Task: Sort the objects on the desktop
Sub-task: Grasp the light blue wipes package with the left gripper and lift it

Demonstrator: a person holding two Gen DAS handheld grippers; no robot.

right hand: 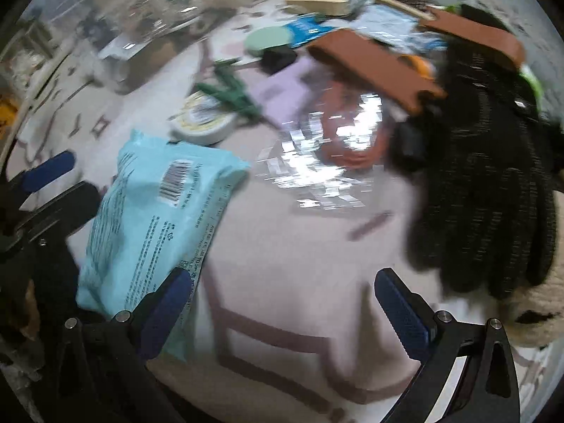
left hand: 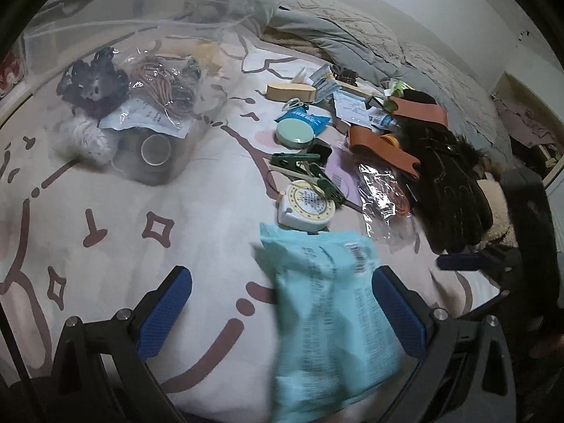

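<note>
Presently, left wrist view: the left claw (left hand: 282, 313) is spread wide, and the pale blue plastic wipes packet (left hand: 328, 320) lies between its blue pads on the patterned bed sheet (left hand: 105, 211), close to the right pad; contact is unclear.
Sorted so far: a clear plastic storage box (left hand: 148, 105) farther back already holds a dark fabric flower, cords in bags and a tape roll.
Left to sort: the round white tape measure (left hand: 306, 208), green clips, mint round compact (left hand: 294, 133), black knitted glove (left hand: 447, 183) and more.
Right wrist view: blurred; the right claw (right hand: 282, 313) is open and empty over bare sheet, the packet (right hand: 155, 218) beside its left finger.
Progress: roughly partway, by my judgement.
</note>
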